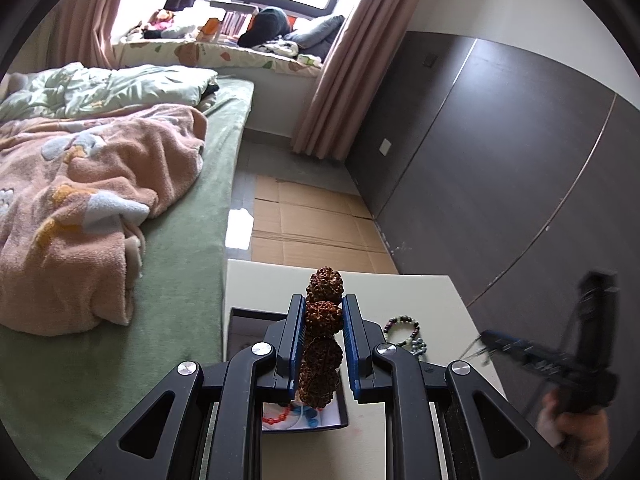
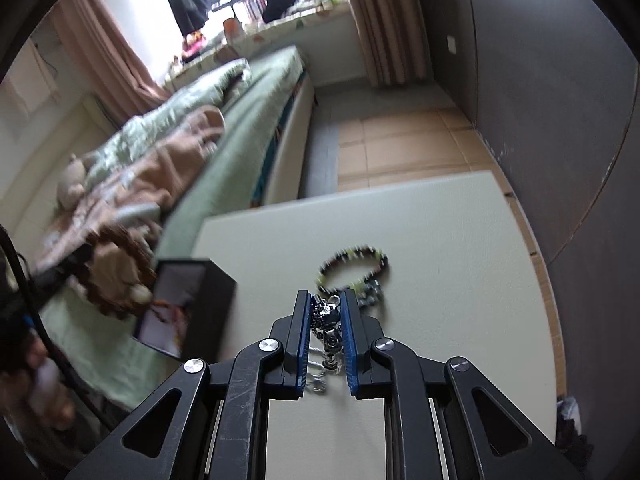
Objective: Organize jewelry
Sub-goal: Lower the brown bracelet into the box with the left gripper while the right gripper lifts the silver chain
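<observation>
In the left wrist view the left tongs [image 1: 323, 312] grip a brown seed bracelet [image 1: 323, 312] above the black box [image 1: 304, 420] at the counter [image 1: 400, 292] edge nearest the bed [image 1: 180, 320], while in the right wrist view the right tongs [image 2: 329, 308] pinch a metal chain [image 2: 328, 320] above the counter, near a beaded bracelet [image 2: 354, 266].

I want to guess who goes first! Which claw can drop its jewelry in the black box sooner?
Probably the left claw. Its brown bead bracelet hangs right above the black box. The right claw holds a silver chain over the table, off to the side.
</observation>
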A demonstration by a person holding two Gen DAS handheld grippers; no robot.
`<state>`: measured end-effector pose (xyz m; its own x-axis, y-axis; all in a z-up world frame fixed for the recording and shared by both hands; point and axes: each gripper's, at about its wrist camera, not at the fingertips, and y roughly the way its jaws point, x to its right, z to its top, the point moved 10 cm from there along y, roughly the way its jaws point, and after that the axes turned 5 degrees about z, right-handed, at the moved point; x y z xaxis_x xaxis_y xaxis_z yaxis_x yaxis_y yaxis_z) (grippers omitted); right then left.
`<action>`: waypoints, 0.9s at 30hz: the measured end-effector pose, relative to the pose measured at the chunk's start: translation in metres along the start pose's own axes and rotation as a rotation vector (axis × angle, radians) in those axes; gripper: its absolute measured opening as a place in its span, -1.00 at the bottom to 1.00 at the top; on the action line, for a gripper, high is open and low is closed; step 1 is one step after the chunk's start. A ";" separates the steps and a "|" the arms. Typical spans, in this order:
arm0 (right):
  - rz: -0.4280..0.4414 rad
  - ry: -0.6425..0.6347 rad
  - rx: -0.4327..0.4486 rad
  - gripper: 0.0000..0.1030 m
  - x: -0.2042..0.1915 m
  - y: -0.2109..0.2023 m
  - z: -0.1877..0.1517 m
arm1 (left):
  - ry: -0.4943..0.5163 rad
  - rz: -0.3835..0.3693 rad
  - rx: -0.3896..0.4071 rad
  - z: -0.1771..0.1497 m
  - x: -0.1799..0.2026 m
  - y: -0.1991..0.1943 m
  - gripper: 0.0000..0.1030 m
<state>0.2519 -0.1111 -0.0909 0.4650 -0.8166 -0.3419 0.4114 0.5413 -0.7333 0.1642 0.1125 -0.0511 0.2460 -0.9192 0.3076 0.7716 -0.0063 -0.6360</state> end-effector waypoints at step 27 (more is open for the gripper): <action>-0.002 -0.257 0.298 -0.69 -0.191 -0.151 0.138 | -0.145 -0.052 -0.031 0.005 -0.040 0.005 0.14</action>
<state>0.2096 -0.0094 0.1665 0.6294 -0.7616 -0.1544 0.6047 0.6048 -0.5181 0.1615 0.1513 -0.0629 0.2902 -0.8506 0.4385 0.7677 -0.0666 -0.6373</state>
